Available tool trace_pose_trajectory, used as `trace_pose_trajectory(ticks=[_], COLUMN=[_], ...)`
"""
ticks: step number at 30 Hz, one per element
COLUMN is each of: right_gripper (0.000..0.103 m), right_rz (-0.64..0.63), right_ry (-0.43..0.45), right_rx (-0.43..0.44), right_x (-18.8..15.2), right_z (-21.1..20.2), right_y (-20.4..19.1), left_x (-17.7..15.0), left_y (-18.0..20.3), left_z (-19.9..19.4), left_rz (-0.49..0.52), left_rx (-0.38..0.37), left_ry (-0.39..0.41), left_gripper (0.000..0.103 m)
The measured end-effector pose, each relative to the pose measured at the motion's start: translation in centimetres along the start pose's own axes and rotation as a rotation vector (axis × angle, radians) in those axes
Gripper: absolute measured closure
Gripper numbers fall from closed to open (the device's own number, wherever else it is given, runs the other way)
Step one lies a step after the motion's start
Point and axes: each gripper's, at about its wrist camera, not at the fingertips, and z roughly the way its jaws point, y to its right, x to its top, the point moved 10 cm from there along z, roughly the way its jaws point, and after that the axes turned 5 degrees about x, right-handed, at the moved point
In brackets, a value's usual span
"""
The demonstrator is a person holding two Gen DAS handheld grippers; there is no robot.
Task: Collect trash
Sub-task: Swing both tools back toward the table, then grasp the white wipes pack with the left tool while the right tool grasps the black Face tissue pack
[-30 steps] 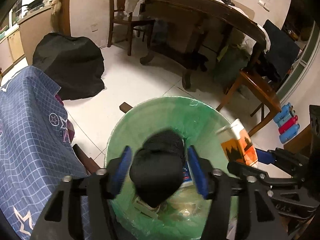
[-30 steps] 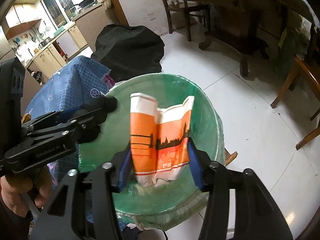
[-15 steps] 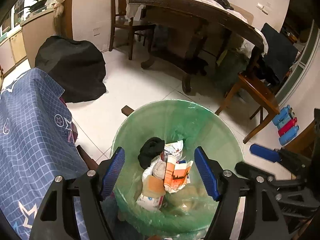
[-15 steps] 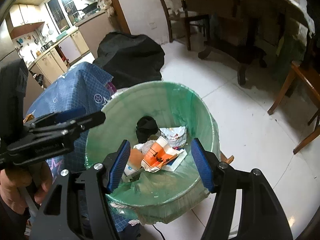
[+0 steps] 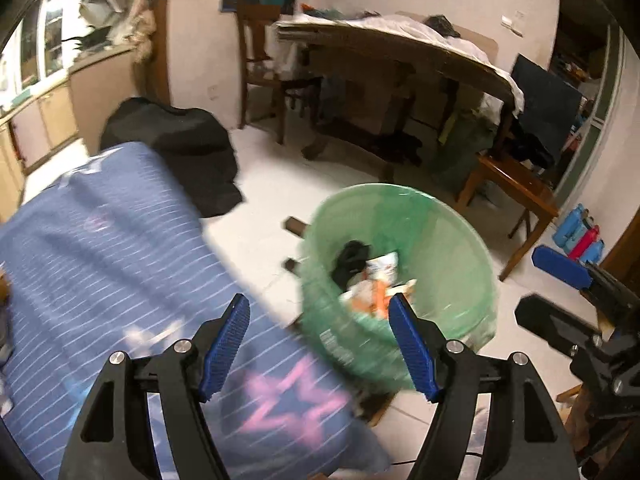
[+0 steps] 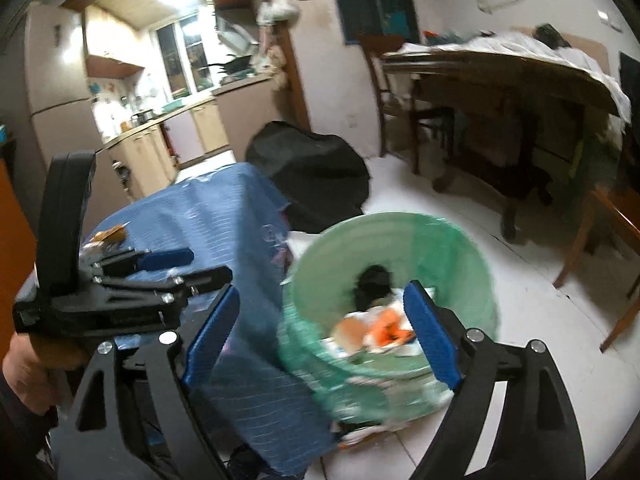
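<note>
Both grippers are empty right now. The left gripper [image 5: 318, 346] has its jaws spread wide with nothing between the blue pads, and the right gripper [image 6: 320, 334] is the same, wide apart and holding nothing.

The bin [image 5: 452, 232] with the green liner sits ahead and a bit to the right of the left gripper, low on the floor. From the right gripper it's ahead too, sitting mostly between the fingers. Inside it there's a pile of trash [image 5: 370, 280] — a black lump, some white wrappers and an orange carton [image 6: 386, 330] lying near the middle. Pretty blurry, so I can't sort out much more than that.

So I'd say we're between drops: stuff is in the bin, hands are free, and the job now is finding the next piece. To the left of both grippers there's a table with a blue cloth [image 6: 224, 216]. On its far left part, in the right wrist view, there's something small and orange [image 6: 108, 234] with what looks like crinkly wrapper bits just beside it — likely more trash, though it's too small to be sure.

Next move, as I read it, needs a swing left toward the cloth, jaws kept wide, then coming down over one piece so the pads close on it and not on the fabric.
</note>
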Motion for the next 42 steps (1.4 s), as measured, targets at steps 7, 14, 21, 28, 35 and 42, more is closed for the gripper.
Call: trace_pose_trajectory(ticks=[7,14,21,28,35,42], right_gripper=[0.020,0.018,0.016,0.016,0.016,0.016], right_rz=[-0.063,-0.139,-0.182,-0.201,-0.199,-0.225], right_ry=[-0.045,-0.080,-0.102,-0.136,-0.161,-0.182], right_rx=[0.118,0.188,0.237,0.242,0.246,0.326], right_x=[-2.3,-2.9,-3.8,-5.1,-5.2,-4.6], right_z=[2.1,3.5,4.2,4.7,5.7,8.2], right_y=[-7.6,-13.4,-17.4,-18.4,-19.0,-23.4], left_x=[-5.1,-10.3,-12.2,-11.5,-10.8,-12.4], left_y=[-11.0,-26.0,-36.2,-38.2,-38.9,-37.5], left_z=[-6.0,-12.7,-14.9,-11.2,-10.2,-14.3], left_rz=[-0.104,-0.362,-0.568,-0.562,-0.575,-0.551], left_rx=[0.130,0.312,0.460,0.519,0.502,0.463], left_ry=[0.037,0.077,0.121,0.063,0.068,0.109], left_gripper=[0.031,0.030,0.023,0.022,0.061,0.066])
